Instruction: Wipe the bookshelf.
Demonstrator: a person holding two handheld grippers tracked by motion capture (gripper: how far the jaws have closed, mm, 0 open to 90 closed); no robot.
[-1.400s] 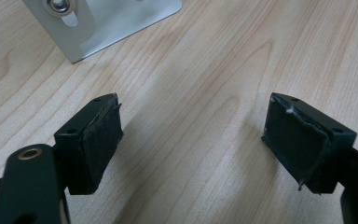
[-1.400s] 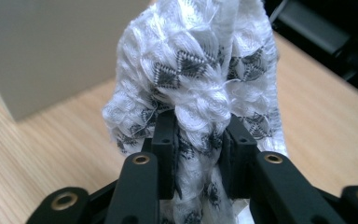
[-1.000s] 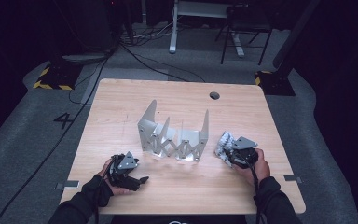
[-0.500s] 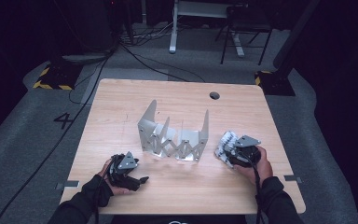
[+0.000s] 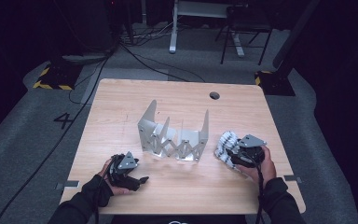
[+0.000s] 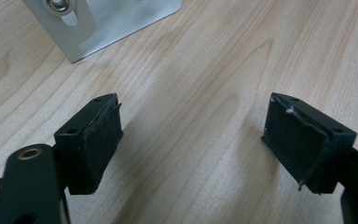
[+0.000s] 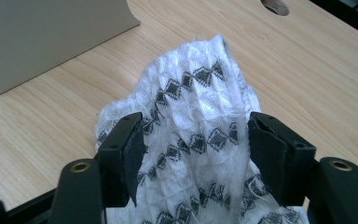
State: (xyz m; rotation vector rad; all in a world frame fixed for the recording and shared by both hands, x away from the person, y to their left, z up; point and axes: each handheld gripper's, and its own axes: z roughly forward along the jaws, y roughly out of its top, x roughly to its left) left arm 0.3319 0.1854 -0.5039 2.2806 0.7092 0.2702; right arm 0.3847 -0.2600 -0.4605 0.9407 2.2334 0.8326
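A white cloth (image 7: 200, 107) with rows of black diamonds lies bunched on the wooden table (image 5: 177, 98) near its right edge (image 5: 224, 143). My right gripper (image 7: 196, 135) straddles it. Its jaws have just been opening, and the cloth stands loosely between the pads (image 7: 133, 154) without being squeezed. In the high view the right gripper (image 5: 231, 155) lies low on the table, pointing left into the cloth. My left gripper (image 5: 139, 171) rests near the front left of the table, open (image 6: 193, 135), with only bare wood between its pads.
A folding metal rack (image 5: 175, 135) with upright plates and a scissor lattice stands mid-table between the hands; its corner (image 6: 116, 18) lies ahead of the left gripper, one plate (image 7: 42, 32) left of the cloth. A cable hole (image 5: 214, 95) sits at the back.
The right gripper's jaws have spread apart around the cloth, and the cloth has slumped a little looser. The left hand and the rack have not moved.
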